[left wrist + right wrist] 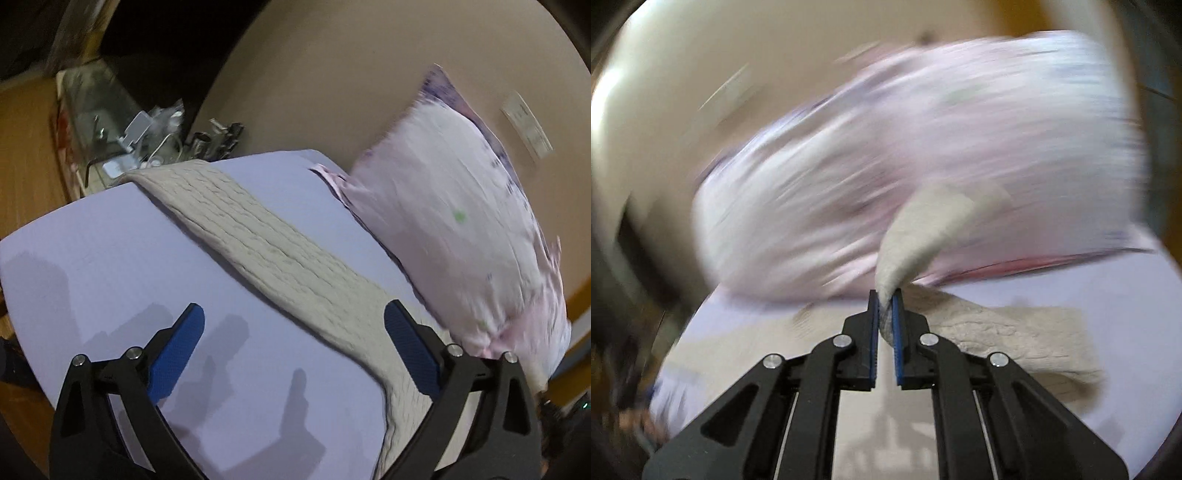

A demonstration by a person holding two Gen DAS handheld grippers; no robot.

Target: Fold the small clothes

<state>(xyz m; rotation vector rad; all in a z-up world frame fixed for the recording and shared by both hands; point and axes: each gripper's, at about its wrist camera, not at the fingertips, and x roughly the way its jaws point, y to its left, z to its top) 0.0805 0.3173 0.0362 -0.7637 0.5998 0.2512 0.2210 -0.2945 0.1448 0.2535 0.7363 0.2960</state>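
A beige knitted garment (273,251) lies stretched in a long band across the lavender bed sheet (110,266). My left gripper (293,328) is open and empty, hovering above the sheet, its right finger over the band's near end. In the right wrist view, my right gripper (885,295) is shut on a lifted corner of the same beige garment (923,229); the rest (1015,332) lies on the sheet to the right. The right wrist view is blurred by motion.
A pink-white pillow (454,229) leans against the beige wall (332,74) at the bed's far side; it fills the right wrist view (886,166). A cluttered side table (147,136) with cables and small objects stands beyond the bed's far left corner.
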